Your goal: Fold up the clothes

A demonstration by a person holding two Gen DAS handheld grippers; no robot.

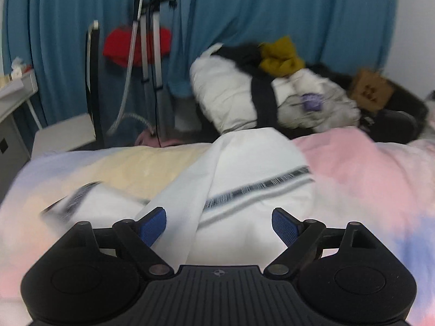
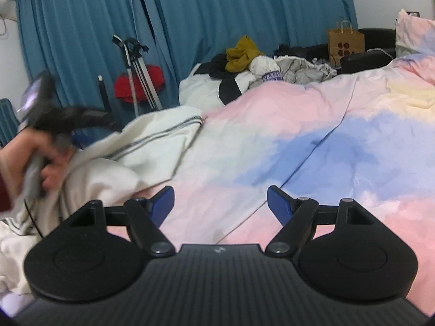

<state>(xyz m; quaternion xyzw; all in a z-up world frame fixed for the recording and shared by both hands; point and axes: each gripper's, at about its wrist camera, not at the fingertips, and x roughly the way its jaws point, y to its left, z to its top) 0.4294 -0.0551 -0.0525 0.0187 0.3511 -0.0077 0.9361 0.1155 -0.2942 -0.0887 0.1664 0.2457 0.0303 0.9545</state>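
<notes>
Lying on the pastel pink, blue and yellow duvet, one white garment with dark stripes runs lengthwise from 7 toward 1 o'clock, while both grippers, left gripper and right gripper, gape wide, holding nothing.

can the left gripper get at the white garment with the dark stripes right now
Probably yes. The left gripper is open with the white dark-striped garment lying on the pastel duvet right ahead, a fold already between its fingers; nothing blocks it.
</notes>
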